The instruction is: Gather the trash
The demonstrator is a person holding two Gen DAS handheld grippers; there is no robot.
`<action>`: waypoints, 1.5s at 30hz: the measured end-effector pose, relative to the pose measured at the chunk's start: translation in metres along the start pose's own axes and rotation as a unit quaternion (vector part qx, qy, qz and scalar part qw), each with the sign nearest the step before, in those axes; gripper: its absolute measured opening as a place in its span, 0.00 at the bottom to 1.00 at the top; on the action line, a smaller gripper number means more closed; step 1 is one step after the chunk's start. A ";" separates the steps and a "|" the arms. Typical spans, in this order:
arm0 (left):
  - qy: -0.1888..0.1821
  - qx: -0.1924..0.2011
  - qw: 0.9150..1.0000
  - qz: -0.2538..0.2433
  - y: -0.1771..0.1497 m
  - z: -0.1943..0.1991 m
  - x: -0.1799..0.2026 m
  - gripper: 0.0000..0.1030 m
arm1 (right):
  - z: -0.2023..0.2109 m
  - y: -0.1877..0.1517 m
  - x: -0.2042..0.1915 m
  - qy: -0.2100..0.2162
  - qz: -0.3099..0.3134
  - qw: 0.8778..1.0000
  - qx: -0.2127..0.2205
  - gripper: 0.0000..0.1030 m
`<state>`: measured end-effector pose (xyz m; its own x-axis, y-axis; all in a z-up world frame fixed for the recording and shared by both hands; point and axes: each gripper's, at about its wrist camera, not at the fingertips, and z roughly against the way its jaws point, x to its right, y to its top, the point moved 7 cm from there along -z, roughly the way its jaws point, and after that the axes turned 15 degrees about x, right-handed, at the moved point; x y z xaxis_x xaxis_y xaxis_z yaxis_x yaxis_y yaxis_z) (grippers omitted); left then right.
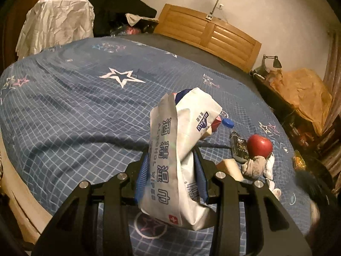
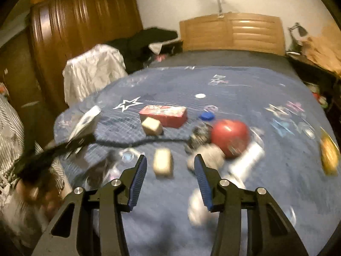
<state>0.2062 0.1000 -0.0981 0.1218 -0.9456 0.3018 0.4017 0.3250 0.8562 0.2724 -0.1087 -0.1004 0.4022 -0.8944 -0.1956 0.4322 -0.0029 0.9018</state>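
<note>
two blue ribbed pads of the left tongs are clamped on a crinkled white plastic pack of alcohol wipes, which stands upright between them above the bed; its glossy film is creased, printed with blue lettering, a barcode and a small red cross, and it hides much of what lies behind it. the bed wears a soft blue quilt with a pale grid and star prints. past the pack sit a smooth round red apple, a dark crumpled wrapper touching it, a bunched grey sock just below, a tan foam-like block partly cut off by the tongs, and a blue bottle cap. the right tongs stand open with nothing between the pads, hovering over the quilt. its view is badly smeared: a red rectangular carton, two tan blocks, the apple and a white tube can be made out, but the grey shapes near the pads are too blurred to name. a slatted wooden headboard closes off the far end.
</note>
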 end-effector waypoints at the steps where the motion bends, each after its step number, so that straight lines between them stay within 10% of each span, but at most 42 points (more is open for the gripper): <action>1: -0.003 0.001 1.000 0.001 0.000 0.000 -0.002 0.37 | -0.021 0.005 -0.004 -0.005 0.000 1.000 -0.014 0.47; 10: -0.016 -0.018 0.999 0.040 -0.011 -0.008 -0.036 0.37 | -0.146 -0.024 0.020 -0.156 0.007 0.975 -0.158 0.47; 19: -0.029 -0.028 0.998 0.051 -0.018 -0.012 -0.045 0.37 | -0.169 -0.022 0.032 -0.198 0.029 0.969 -0.145 0.27; 35: -0.029 -0.017 0.999 0.013 -0.008 -0.005 -0.016 0.38 | -0.063 0.039 -0.033 -0.051 -0.019 0.998 0.008 0.13; 45: -0.009 0.014 0.997 -0.072 0.002 0.011 0.035 0.38 | 0.048 0.028 -0.073 -0.069 0.036 0.993 0.091 0.13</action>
<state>0.2010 0.0673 -0.0815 0.0475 -0.9821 0.1823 0.3875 0.1864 0.9028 0.2166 -0.0651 -0.0429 0.3063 -0.9482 -0.0844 0.2474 -0.0063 0.9689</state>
